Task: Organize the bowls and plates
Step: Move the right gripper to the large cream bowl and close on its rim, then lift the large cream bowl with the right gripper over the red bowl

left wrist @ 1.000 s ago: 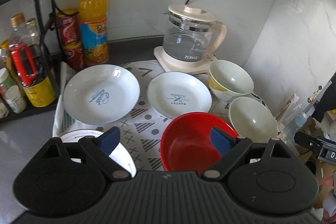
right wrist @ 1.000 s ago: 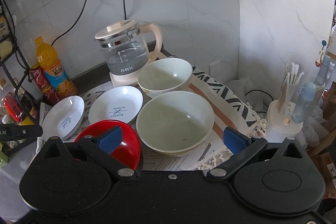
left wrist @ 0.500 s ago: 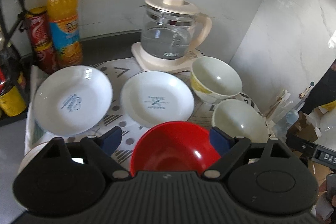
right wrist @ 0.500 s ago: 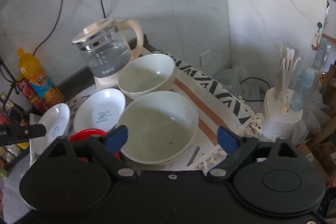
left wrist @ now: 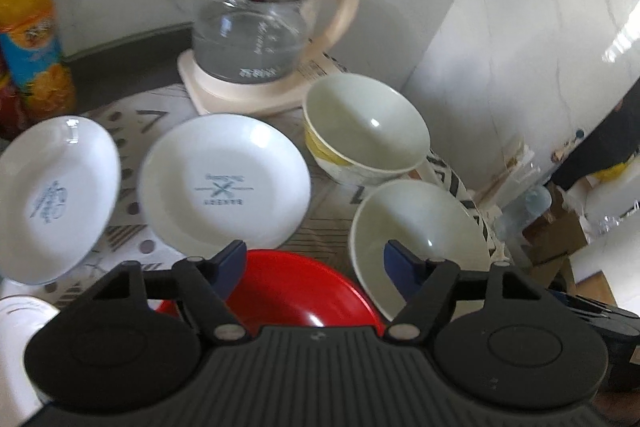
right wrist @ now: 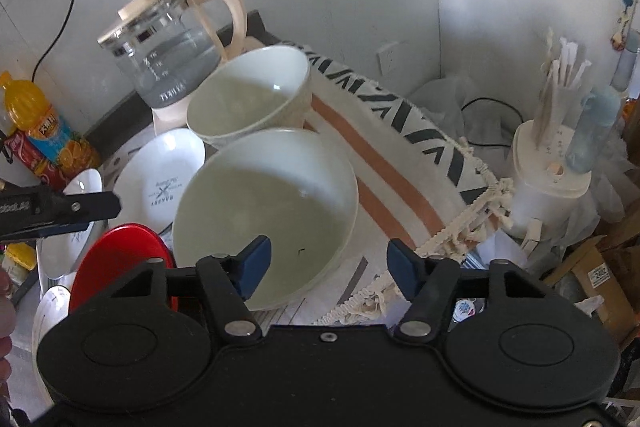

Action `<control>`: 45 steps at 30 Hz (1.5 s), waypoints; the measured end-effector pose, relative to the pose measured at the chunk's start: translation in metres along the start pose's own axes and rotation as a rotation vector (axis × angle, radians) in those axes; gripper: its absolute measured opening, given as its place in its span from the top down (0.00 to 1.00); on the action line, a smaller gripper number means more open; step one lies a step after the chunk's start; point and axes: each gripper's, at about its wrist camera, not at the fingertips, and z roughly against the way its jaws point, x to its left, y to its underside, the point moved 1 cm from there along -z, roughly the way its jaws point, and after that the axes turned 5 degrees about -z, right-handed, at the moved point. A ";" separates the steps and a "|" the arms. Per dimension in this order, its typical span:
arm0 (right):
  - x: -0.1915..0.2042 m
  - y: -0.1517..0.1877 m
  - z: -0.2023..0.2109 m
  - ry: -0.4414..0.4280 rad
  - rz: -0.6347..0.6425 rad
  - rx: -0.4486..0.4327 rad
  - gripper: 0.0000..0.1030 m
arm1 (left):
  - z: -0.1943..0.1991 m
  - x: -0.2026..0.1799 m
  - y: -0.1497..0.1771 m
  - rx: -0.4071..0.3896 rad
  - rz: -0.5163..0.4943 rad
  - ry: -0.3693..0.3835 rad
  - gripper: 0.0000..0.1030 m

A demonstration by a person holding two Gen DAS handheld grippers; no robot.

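Glass kettle (left wrist: pixel 256 23) at the back — orange bottle (left wrist: pixel 30 27) left.

My left gripper (left wrist: pixel 314 269) tilted steeply down, jaws closing, nothing pinched between pads. My right gripper (right wrist: pixel 329 265) likewise pitched down, jaws closing, pads touching nothing.
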 end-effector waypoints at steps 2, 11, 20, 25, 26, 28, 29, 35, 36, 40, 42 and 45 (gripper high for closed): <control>-0.001 -0.002 -0.006 -0.004 -0.001 0.014 0.42 | -0.010 -0.002 -0.003 0.017 -0.001 -0.004 0.30; -0.008 -0.009 -0.027 -0.008 -0.012 0.072 0.52 | -0.047 -0.016 -0.015 0.076 -0.018 0.016 0.39; -0.019 -0.013 -0.042 -0.011 -0.013 0.118 0.65 | -0.079 -0.028 -0.017 0.140 -0.033 0.033 0.48; -0.022 -0.015 -0.047 -0.032 -0.014 0.128 0.65 | -0.094 -0.035 -0.017 0.176 -0.038 0.035 0.59; -0.023 -0.015 -0.048 -0.037 -0.011 0.131 0.67 | -0.097 -0.036 -0.017 0.184 -0.039 0.038 0.61; -0.022 -0.015 -0.051 -0.052 -0.007 0.140 0.71 | -0.102 -0.038 -0.016 0.199 -0.041 0.040 0.70; -0.021 -0.015 -0.052 -0.058 -0.003 0.144 0.74 | -0.104 -0.039 -0.016 0.204 -0.042 0.034 0.71; -0.018 -0.014 -0.054 -0.043 0.027 0.139 0.82 | -0.106 -0.038 -0.017 0.208 -0.031 0.002 0.88; -0.019 -0.014 -0.053 -0.044 0.021 0.138 0.82 | -0.104 -0.038 -0.017 0.205 -0.028 0.004 0.89; -0.021 -0.017 -0.045 -0.047 0.016 0.108 0.83 | -0.097 -0.041 -0.017 0.191 -0.030 0.011 0.90; -0.020 -0.020 -0.039 -0.054 0.014 0.088 0.83 | -0.093 -0.043 -0.017 0.179 -0.031 0.010 0.90; -0.018 -0.026 -0.029 -0.065 0.015 0.058 0.83 | -0.084 -0.044 -0.020 0.150 -0.021 0.010 0.90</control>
